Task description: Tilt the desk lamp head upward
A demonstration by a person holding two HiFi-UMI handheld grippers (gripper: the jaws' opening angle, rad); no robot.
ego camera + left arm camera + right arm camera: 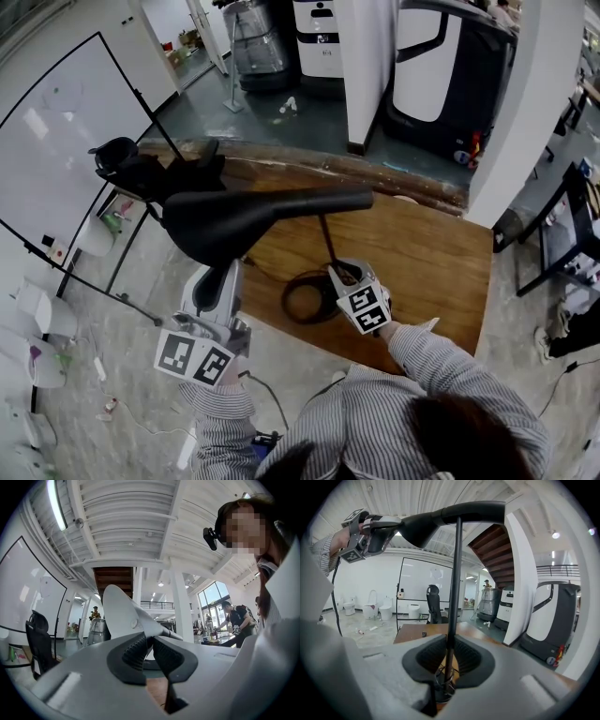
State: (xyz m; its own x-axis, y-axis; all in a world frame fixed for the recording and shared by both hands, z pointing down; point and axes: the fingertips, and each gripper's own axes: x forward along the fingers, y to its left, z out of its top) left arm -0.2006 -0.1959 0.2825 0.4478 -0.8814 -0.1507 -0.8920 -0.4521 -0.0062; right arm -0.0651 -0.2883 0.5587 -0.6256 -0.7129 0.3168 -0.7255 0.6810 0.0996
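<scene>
A black desk lamp stands on the wooden table, its wide head reaching left from a thin upright pole. My left gripper comes up from below, shut on the head's near rim. In the left gripper view the head's pale underside runs down between the pads of that gripper. My right gripper is shut on the pole low down. The right gripper view shows the pole between its pads, the round base below, and the head overhead with the left gripper on it.
A whiteboard on a stand and a black office chair are to the left of the table. White toilets line the floor at the far left. A white pillar and a black-and-white machine stand behind the table.
</scene>
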